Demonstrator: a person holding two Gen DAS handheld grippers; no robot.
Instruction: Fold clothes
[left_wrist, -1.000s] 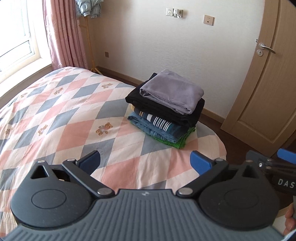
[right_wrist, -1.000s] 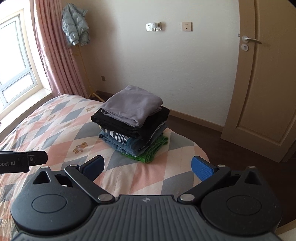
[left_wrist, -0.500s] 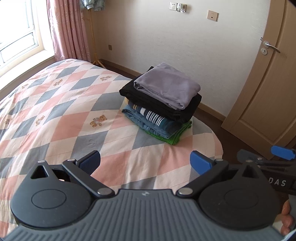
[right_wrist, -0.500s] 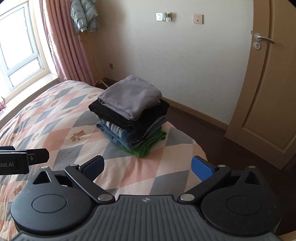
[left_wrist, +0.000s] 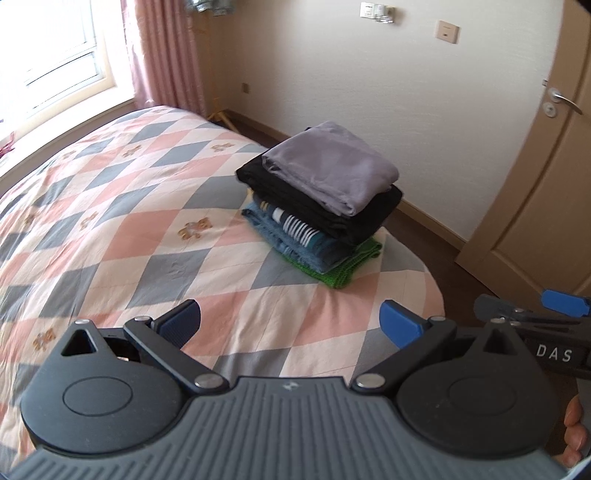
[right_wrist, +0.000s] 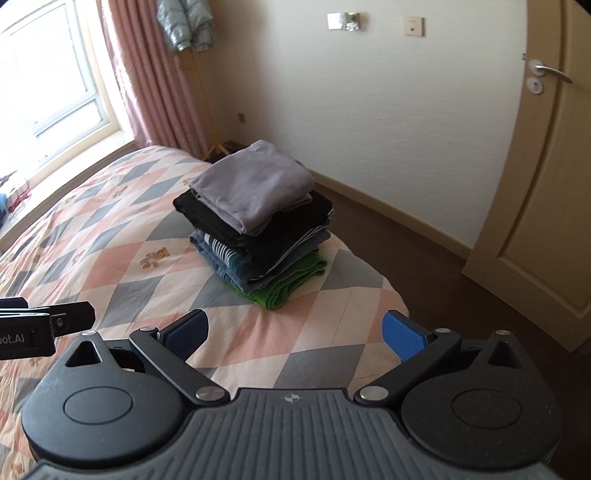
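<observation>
Both tools are held side by side, level with each other and pointing the same way. The left tool (left_wrist: 290, 323) has its two blue-padded fingers spread wide with nothing between them. The right tool (right_wrist: 295, 330) is splayed just as wide and is also empty. At the near right edge of the left view, fingertips (left_wrist: 574, 434) of the person's hand curl around the right tool's grip

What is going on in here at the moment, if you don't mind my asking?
A person is holding a two-finger gripper in each hand over a bed with a diamond-patterned quilt. Both the left gripper and the right gripper are open and hold nothing. A stack of folded clothes sits near the bed's corner, a grey garment on top and a green one at the bottom. No unfolded clothing is in view.
</observation>
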